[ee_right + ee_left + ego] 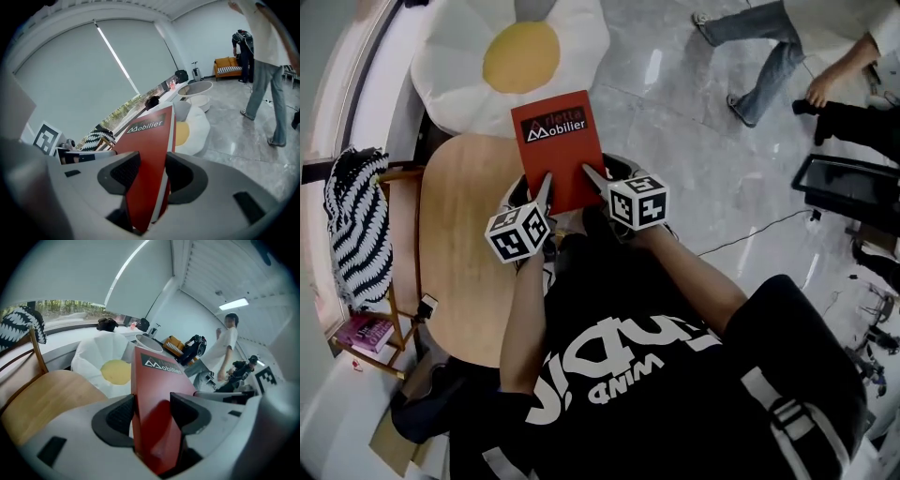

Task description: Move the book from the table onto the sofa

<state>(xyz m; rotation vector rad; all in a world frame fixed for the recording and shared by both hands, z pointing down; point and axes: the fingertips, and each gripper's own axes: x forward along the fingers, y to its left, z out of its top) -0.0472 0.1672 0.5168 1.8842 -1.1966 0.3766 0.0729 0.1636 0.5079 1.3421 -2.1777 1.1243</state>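
Note:
A red book (558, 145) with a black "Mobilier" band is held in the air between both grippers, past the far edge of the round wooden table (464, 262). My left gripper (545, 189) is shut on its near left edge, my right gripper (593, 175) on its near right edge. In the left gripper view the book (152, 394) stands on edge between the pads (123, 414). The right gripper view shows the book (147, 159) clamped the same way. Ahead lies the white flower-shaped sofa (516, 56) with a yellow centre.
A wooden chair with a black-and-white striped cloth (356, 225) stands left of the table, books (364, 333) on a low shelf beneath. A person's legs (759, 66) and a black screen (853, 187) are on the grey floor at right, with a cable (750, 234).

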